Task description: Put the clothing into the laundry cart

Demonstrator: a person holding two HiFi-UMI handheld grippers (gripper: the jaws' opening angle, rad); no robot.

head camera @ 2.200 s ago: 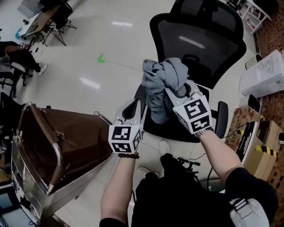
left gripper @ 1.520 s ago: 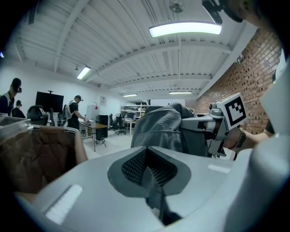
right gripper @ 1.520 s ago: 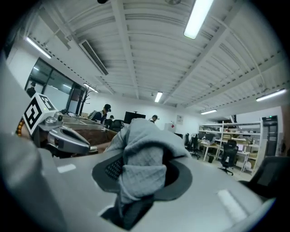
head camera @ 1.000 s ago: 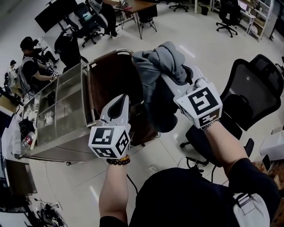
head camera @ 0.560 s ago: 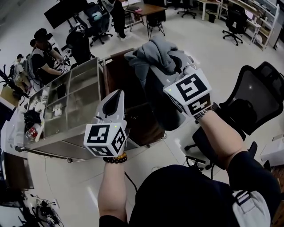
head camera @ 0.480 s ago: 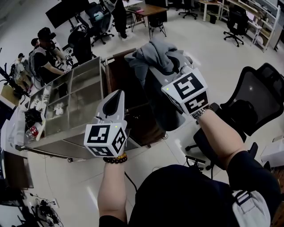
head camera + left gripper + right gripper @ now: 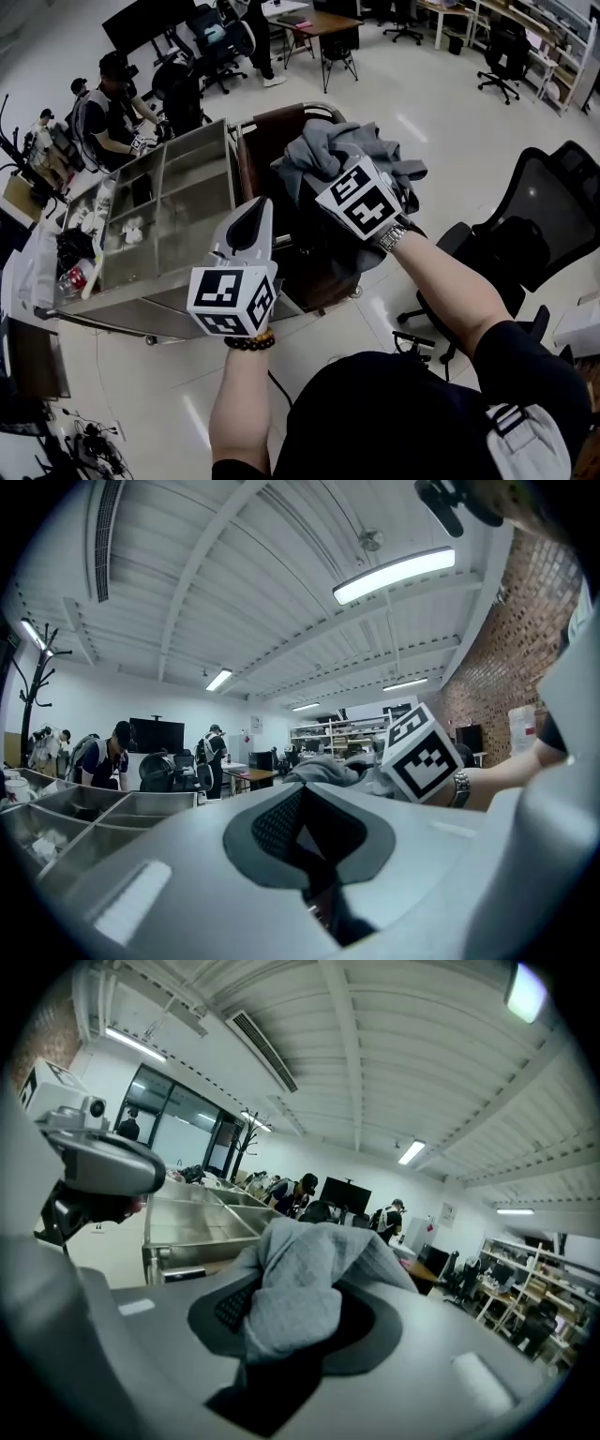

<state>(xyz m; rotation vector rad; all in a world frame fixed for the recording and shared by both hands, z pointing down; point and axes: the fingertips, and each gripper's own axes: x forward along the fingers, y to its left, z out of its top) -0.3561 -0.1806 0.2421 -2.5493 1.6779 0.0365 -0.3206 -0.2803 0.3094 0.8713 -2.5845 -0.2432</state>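
I judge this the drop-off. My right gripper [image 7: 326,173] pinches the grey garment [image 7: 375,142]; its fingers have just eased apart a touch, with cloth between them. The laundry cart [image 7: 255,127] and its brown bag sit directly below. My left gripper [image 7: 251,221] waits alongside, fingers together and empty. Next I should spread the right fingers wide so the garment falls in.

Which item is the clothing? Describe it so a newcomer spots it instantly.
Start at the steel laundry cart with its brown bag at the right end. Over that bag is a crumpled grey garment, a fold pinched in the right gripper, whose jaws have just opened slightly. It is the only soft cloth there; everything nearby is hard metal or chairs.
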